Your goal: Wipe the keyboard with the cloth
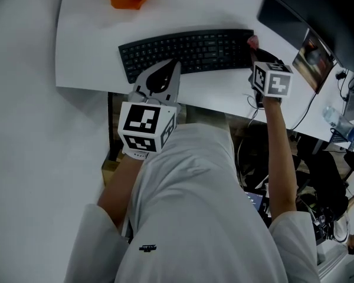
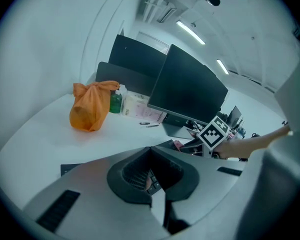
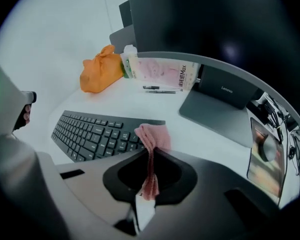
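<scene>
Keyboard (image 1: 189,50) is lying on the counter (image 1: 85,40). The right claw (image 3: 151,154) is clamping the pink cloth (image 3: 154,135) at its right end. The left claw (image 2: 150,149) is hovering closed and empty. Wiping seems to be starting, and next the cloth needs dragging leftward.

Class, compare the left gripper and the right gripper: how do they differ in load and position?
The right gripper is shut on the pink cloth; the left gripper is shut on nothing. The right gripper sits at the right end of the keyboard; the left gripper sits at its front edge, nearer the left. Both have their jaws together and point toward the keyboard.
</scene>
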`<action>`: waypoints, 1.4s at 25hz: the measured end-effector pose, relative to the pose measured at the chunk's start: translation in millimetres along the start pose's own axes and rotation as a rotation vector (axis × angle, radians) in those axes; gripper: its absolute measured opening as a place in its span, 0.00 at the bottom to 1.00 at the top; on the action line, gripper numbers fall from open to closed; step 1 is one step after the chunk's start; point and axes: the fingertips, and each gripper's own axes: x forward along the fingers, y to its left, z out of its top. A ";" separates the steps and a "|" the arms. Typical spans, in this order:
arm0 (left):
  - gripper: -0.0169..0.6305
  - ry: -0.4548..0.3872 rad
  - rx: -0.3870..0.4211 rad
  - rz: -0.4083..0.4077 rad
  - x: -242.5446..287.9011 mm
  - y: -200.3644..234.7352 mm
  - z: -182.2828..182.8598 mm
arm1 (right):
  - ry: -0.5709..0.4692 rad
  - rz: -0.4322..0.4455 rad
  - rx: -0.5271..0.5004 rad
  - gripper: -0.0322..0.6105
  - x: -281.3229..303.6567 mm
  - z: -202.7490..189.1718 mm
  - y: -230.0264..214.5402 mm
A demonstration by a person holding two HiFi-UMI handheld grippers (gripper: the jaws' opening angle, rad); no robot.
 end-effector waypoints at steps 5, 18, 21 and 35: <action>0.05 0.001 -0.005 0.003 -11.6 7.6 -6.1 | -0.002 0.042 0.042 0.09 3.2 -5.2 24.0; 0.05 -0.025 -0.019 0.023 -47.7 31.0 -18.2 | -0.022 0.130 0.101 0.09 7.9 -3.6 86.5; 0.05 -0.029 -0.023 0.029 -56.5 36.9 -22.1 | -0.022 0.151 0.105 0.09 9.5 -3.7 102.7; 0.05 -0.060 -0.049 0.064 -87.9 63.0 -33.1 | -0.028 0.250 0.094 0.09 20.7 10.7 177.4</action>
